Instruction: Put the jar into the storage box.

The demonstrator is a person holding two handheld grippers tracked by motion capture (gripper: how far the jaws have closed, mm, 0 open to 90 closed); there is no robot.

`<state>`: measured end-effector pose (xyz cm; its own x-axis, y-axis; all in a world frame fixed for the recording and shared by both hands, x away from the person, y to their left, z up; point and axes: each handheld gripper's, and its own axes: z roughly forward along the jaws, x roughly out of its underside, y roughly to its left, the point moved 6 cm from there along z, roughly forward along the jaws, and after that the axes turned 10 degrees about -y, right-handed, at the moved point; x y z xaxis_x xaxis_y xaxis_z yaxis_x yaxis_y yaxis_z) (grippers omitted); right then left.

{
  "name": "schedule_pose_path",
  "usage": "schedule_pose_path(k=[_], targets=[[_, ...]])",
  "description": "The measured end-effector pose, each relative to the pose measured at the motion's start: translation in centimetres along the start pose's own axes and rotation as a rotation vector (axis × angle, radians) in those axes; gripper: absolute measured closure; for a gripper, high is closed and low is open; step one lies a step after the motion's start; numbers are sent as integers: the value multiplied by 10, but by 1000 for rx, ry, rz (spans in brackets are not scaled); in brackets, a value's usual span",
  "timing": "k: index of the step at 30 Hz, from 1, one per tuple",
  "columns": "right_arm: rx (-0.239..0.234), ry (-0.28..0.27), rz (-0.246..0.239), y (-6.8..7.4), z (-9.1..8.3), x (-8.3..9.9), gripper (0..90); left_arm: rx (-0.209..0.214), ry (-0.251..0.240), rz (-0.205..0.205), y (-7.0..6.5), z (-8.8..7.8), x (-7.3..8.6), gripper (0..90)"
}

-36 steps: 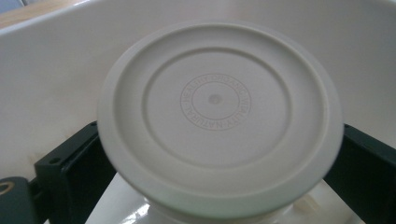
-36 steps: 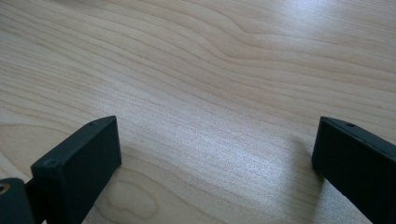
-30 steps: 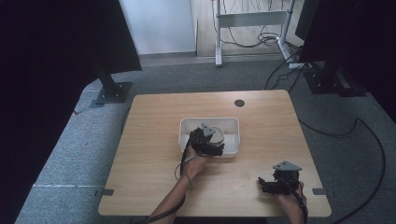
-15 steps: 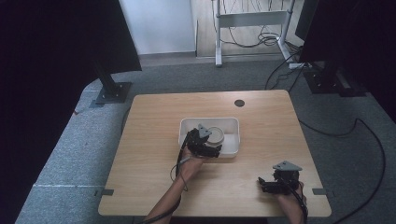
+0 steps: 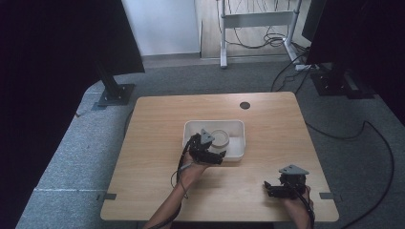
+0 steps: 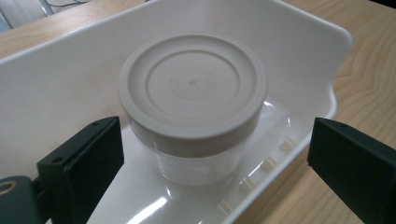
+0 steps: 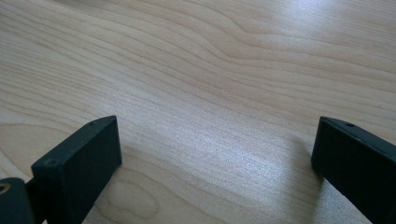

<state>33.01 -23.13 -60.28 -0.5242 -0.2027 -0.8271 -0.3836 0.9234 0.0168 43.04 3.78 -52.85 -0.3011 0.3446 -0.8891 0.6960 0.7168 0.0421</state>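
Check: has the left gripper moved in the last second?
Yes. The left gripper has shifted slightly rightward along the white bin's near wall, toward the jar.

The round clear plastic jar with a beige lid (image 6: 192,105) stands inside the shallow white plastic tray (image 6: 322,42). The tray walls close it on all sides, so free passage is from above. Around the tray, the light wooden bench (image 5: 157,124) is bare, also under the right gripper (image 5: 273,187).
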Motion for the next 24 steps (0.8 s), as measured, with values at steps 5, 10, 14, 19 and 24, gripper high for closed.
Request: schedule_pose_path(k=[5,10,14,19,24], targets=[[0,0,0,0,0,0,11,16,-11,5,-2,-8,1,38],[0,0,0,0,0,0,11,32,-21,6,-4,-15,2,38],[0,0,-1,0,0,0,12,45,-20,15,-5,-20,4,39],[0,-1,0,0,0,0,12,61,-25,22,-7,-26,5,39],[0,-1,0,0,0,0,15,68,-26,24,-8,-32,8,39]])
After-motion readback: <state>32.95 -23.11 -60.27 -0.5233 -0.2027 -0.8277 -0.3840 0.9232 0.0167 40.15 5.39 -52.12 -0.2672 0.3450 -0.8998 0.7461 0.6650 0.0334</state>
